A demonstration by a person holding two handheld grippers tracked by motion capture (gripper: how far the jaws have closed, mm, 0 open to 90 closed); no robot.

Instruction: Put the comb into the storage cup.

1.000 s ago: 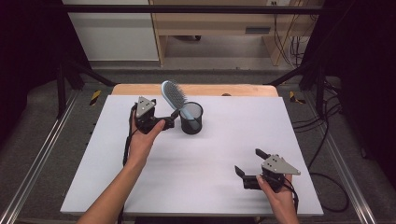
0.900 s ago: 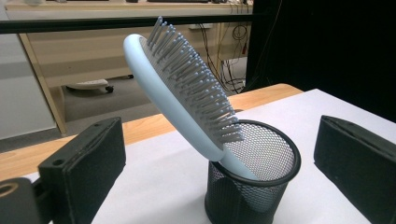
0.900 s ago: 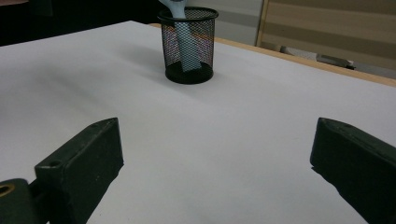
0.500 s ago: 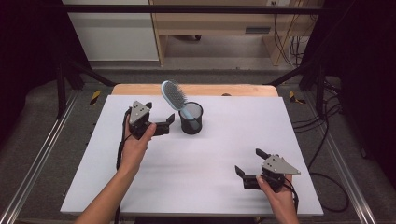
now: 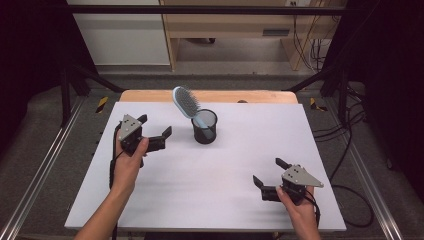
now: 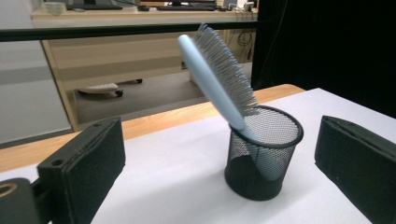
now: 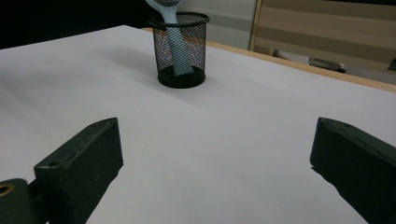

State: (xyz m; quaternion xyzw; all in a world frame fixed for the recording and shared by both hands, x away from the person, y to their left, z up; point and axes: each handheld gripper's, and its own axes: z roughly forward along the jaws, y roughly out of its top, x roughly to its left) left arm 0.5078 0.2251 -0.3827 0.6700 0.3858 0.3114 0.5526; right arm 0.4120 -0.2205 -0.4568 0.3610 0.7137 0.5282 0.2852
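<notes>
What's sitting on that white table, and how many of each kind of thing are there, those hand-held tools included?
Pale blue plastic hairbrush with grey bristles, standing tilted in the cup: 1
Black wire-mesh cup: 1
Hand-held grippers with black fingers: 2, the left gripper and the right gripper, both open
Total: 4

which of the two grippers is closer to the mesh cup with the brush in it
The left gripper: it hovers open just beside the mesh cup; the right gripper sits far off.
</notes>
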